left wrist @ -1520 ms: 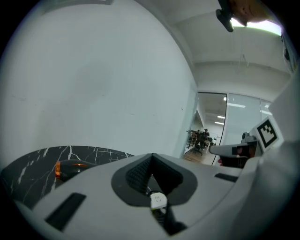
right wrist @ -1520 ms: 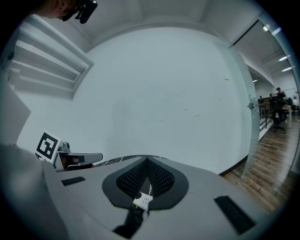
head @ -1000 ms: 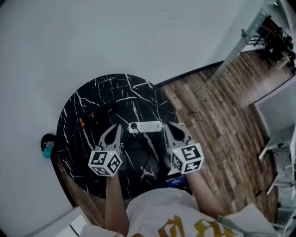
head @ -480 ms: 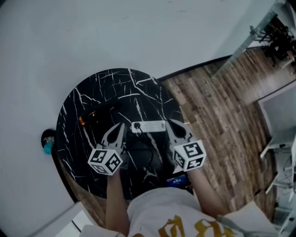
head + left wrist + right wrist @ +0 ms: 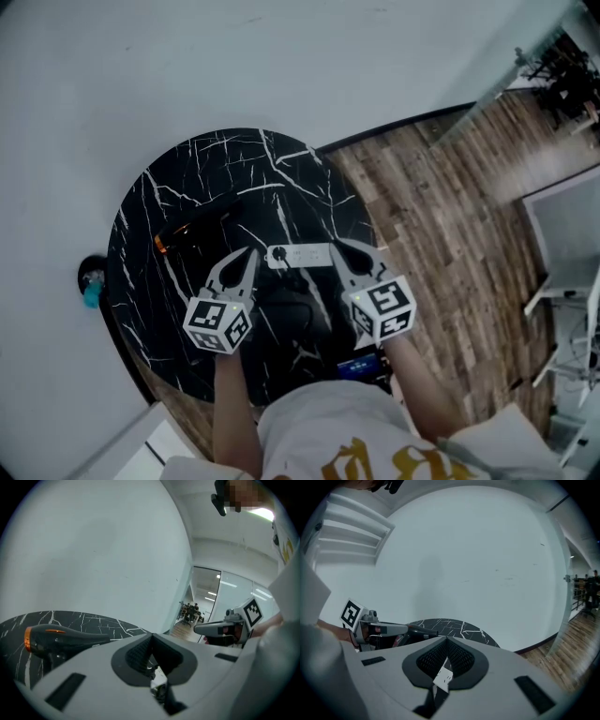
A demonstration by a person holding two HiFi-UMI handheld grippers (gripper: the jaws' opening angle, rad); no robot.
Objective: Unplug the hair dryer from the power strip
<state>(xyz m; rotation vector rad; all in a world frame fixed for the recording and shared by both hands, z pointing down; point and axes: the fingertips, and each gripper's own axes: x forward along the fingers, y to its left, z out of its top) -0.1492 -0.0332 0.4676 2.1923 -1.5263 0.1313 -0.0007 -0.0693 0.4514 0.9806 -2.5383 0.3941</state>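
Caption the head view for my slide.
Left tongs and right tongs, shut, flank a power strip on a black table.

Office-type interior, shown by open-plan surroundings. Bare white wall (image 5: 281, 66) with dark skirting (image 5: 394, 131) above wood-plank floor (image 5: 450, 216); round black marble-pattern tabletop (image 5: 234, 178) set close against that wall. Farther off, full-height glass partitions (image 5: 225, 597) under ceiling strip lights (image 5: 218, 576), with small, indistinct figures seated at desks (image 5: 190, 611) beyond. White metal furniture frames (image 5: 562, 281) at the floor's right edge.
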